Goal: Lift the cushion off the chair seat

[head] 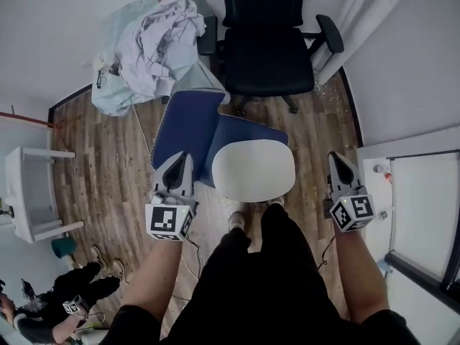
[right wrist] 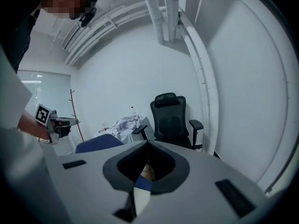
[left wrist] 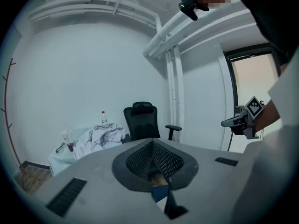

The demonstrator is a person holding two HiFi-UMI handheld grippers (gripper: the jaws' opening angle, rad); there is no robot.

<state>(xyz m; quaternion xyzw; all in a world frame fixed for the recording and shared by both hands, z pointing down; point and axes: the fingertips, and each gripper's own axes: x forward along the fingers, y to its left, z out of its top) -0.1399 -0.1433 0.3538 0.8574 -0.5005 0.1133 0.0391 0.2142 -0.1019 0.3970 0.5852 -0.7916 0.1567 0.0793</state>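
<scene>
Black-clad legs are seen nearest, then the blue chair, on whose seat the white cushion lies. The left gripper and right gripper are held either side of it, jaws closed on nothing. Approach is judged in hand; jaws must be opened, edges gripped.

White oval cushion lies flat, apparently on blue chair seat

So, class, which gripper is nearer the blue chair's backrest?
Left. In the head view the left gripper overlaps the backrest at its near edge; the right gripper sits beyond the white cushion.
</scene>
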